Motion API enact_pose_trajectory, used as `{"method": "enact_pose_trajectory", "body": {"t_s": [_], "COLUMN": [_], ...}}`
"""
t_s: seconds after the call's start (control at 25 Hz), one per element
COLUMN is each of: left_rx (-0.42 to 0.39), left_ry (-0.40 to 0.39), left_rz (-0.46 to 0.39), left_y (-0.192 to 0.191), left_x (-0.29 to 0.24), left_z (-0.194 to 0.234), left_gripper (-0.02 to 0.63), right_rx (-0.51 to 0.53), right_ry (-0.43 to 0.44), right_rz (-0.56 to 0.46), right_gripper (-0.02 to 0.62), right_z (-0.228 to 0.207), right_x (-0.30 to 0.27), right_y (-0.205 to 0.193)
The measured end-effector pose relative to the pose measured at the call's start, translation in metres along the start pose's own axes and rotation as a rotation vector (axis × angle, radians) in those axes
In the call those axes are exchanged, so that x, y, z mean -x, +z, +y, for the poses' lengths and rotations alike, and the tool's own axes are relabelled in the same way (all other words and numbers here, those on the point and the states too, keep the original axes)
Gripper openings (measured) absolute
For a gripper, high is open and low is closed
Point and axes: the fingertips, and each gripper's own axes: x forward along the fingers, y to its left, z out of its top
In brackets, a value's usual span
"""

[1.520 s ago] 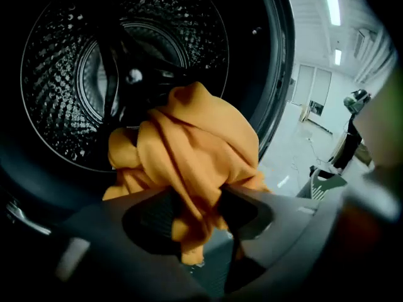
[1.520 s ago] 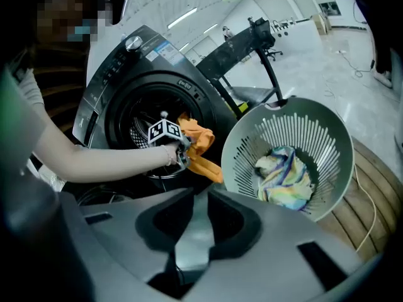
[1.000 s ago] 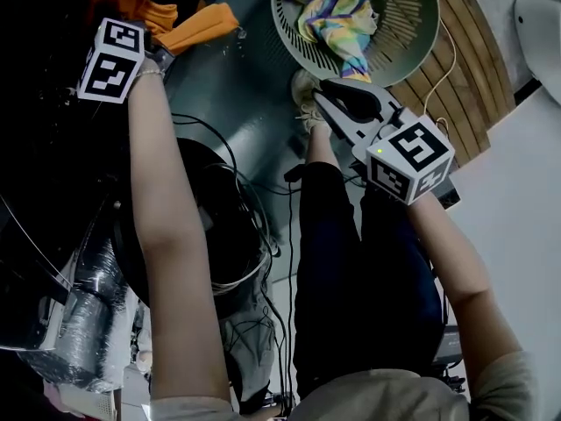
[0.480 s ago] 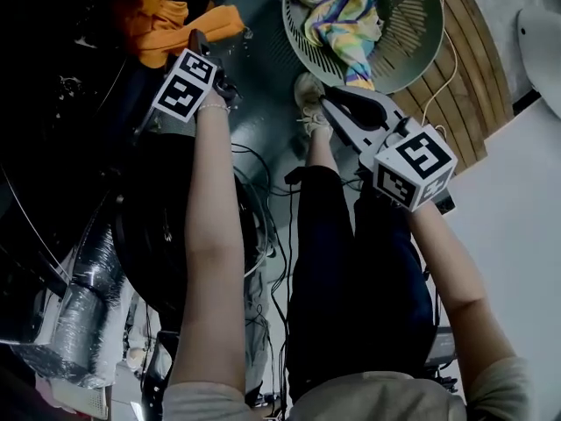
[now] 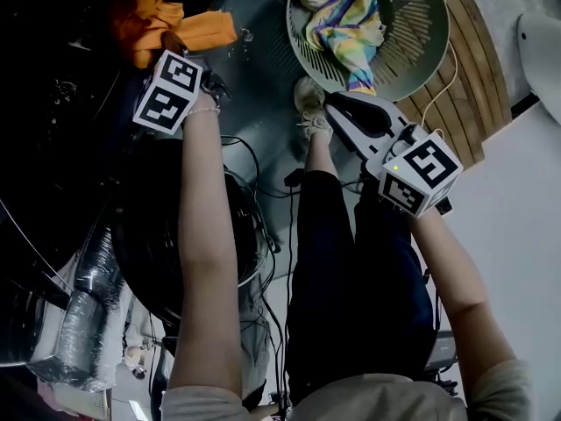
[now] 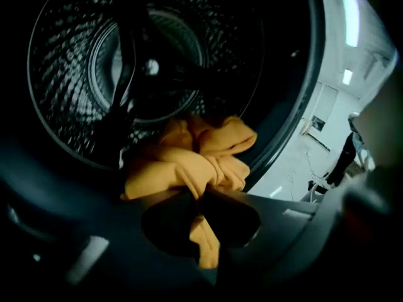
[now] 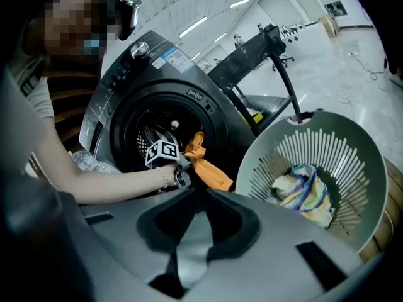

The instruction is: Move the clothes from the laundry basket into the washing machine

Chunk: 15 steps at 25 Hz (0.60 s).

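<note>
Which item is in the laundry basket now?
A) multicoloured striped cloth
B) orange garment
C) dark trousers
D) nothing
A: the multicoloured striped cloth lies in the laundry basket, while the orange garment is pinched by the left gripper at the mouth of the washing machine drum.
</note>
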Motion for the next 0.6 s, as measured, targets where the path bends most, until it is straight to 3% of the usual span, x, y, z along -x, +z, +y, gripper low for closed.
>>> {"method": "enact_pose_trajectory", "body": {"t_s": [0.16,0.36,0.44,0.48,0.52,0.56,0.6], "left_rx": [-0.181,-0.167,-0.156,-0.142,-0.127,-0.117,-0.117], "left_ry": [-0.025,0.099,0.117,0.098,0.069,0.041,0.016], "left_rz": [-0.248,-0.390,-0.366,-0.323,-0.278,-0.242,-0.217], "left_y": [0.087,0.169,0.168,0.159,0.147,0.134,0.120], "left_x": [0.003,-0.003,-0.012,-0.019,-0.025,-0.027,-0.025], "left_z": [-0.003,0.017,0.020,0.019,0.016,0.012,0.009], "left_gripper": [0.031,0.032,0.043,0.101,0.202,0.246,0.247], "right_rx": [0.013,-0.009,-0.019,-0.021,-0.023,-0.026,-0.031], "right_ry": [0.015,0.015,0.012,0.011,0.008,0.003,-0.002], "right_rz": [-0.003,0.000,0.009,0.011,0.012,0.011,0.010], "right_gripper": [0.061,0.061,0.061,0.061,0.061,0.061,0.061], "right_z": [0.001,-0.004,-0.004,-0.004,-0.005,-0.005,-0.005], "right_x": [-0.005,-0.008,-0.008,-0.008,-0.008,-0.008,-0.007], "right_y": [0.008,0.004,-0.001,-0.004,-0.005,-0.007,-0.008]}}
